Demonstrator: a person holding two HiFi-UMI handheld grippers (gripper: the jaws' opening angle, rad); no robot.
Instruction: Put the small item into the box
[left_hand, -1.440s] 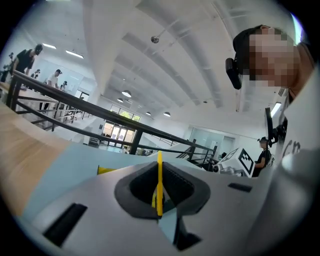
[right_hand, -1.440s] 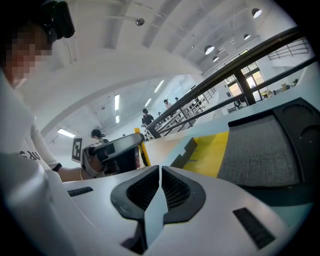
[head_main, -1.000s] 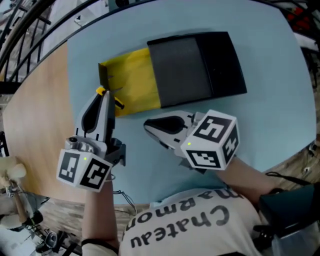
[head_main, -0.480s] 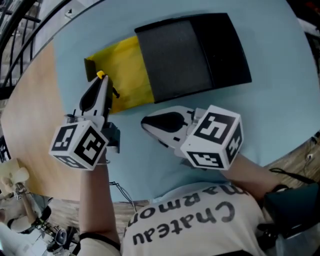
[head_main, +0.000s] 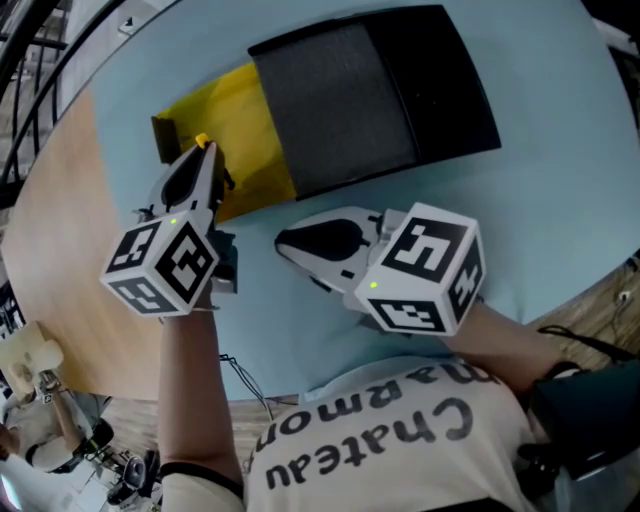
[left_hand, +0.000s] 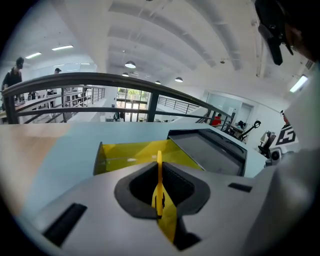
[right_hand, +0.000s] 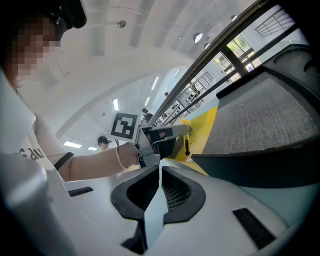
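Small item (head_main: 203, 143): thin, flat, yellow piece with a dark mark on its side, seen edge-on in the left gripper view (left_hand: 159, 180). It stood upright, pinched between the jaws of the left gripper (head_main: 203, 152), which were closed tight on it, with the upper tip of the item standing proud of the jaw ends.

Left gripper (left_hand: 159, 172): held off the table on a bare forearm reaching up from the lower edge of the head view. Marker cube toward the person, jaws pointing away toward the box.

Right gripper (head_main: 285, 240): low over the blue table (head_main: 560, 200), near the person's body, jaws pointing left toward the left gripper. In its own view (right_hand: 159, 172) the jaws were pressed together with nothing between them.

Box (head_main: 235, 120): open yellow tray, lying beyond both grippers, with a dark grey cover (head_main: 370, 95) over its right part. The item sat at the near edge of the open yellow end; whether it was over the interior could not be told. The left gripper view showed the tray (left_hand: 135, 155) directly ahead of the jaws.
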